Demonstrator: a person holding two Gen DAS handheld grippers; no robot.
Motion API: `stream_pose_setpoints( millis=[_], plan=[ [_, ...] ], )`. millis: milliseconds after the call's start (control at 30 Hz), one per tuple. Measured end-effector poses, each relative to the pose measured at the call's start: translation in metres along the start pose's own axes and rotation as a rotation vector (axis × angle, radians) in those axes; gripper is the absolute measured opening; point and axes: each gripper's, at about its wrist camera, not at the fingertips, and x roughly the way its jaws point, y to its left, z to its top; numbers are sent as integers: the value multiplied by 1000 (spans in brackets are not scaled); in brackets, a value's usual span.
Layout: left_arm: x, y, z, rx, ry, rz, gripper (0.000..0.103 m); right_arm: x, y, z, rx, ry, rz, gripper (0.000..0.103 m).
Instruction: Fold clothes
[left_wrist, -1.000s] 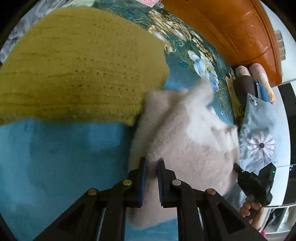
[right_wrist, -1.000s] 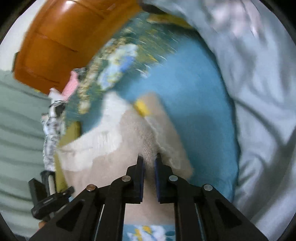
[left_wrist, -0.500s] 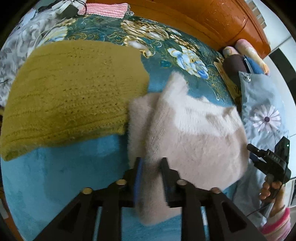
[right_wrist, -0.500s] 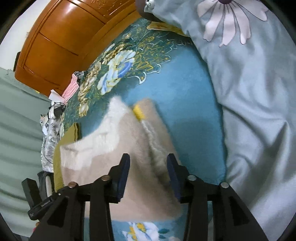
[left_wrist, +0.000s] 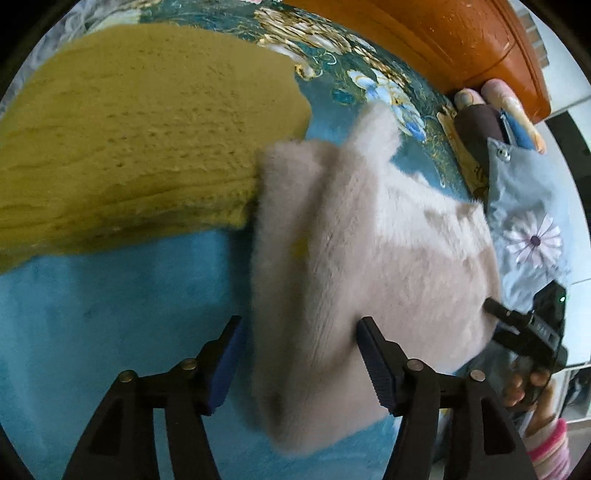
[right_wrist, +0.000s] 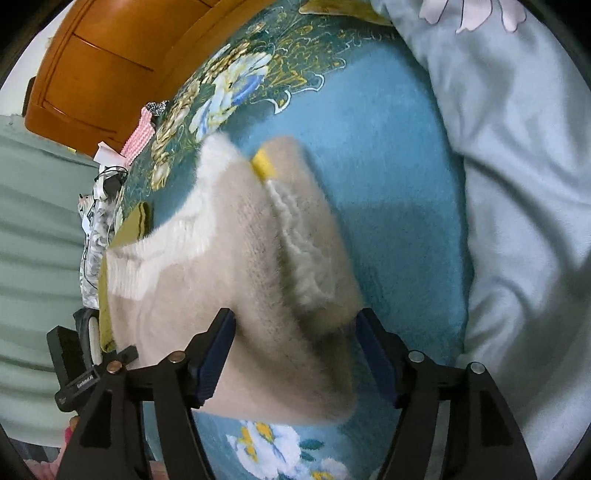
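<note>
While both claws gape wide, the fluffy beige sweater (left_wrist: 369, 251) lies on the bed between their fingers.

the mustard knit (left_wrist: 140, 147) runs off the left wrist picture's left edge; in the right wrist view only a thin strip of it (right_wrist: 135, 225) shows behind the beige sweater (right_wrist: 229, 295). the sweater's near edge (left_wrist: 295, 435) is blurred, so its folds there are hard to read. the headboard (left_wrist: 443, 48) is cut off at the top. the bundles (left_wrist: 491, 110) beside it are perhaps pillows.
</note>
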Motion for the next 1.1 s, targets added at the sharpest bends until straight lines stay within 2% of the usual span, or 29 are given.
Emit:
stream_pose_setpoints(
  millis=[133,333,467,567,700,833,1000,1100],
  plan=[
    [13,6,4,-64,15,-78,68,5,-7,6,46,3,34,77],
    [23,12,5,-75,11,-161,68,17,-10,11,58,29,68,81],
    [26,18,5,-89,4,-218,68,17,-13,9,69,16,91,81],
    [25,21,2,-93,1,-233,67,15,-16,7,77,8,112,79],
    [23,24,2,-96,2,-233,63,14,-14,5,85,2,111,68],
    [17,20,5,-91,-3,-220,44,9,-14,5,89,-7,115,52],
    [2,-1,5,-20,-20,-174,38,-2,-8,3,81,-25,133,43],
    [-13,-8,8,6,-41,-190,37,-8,-5,2,76,-35,144,40]
  ],
)
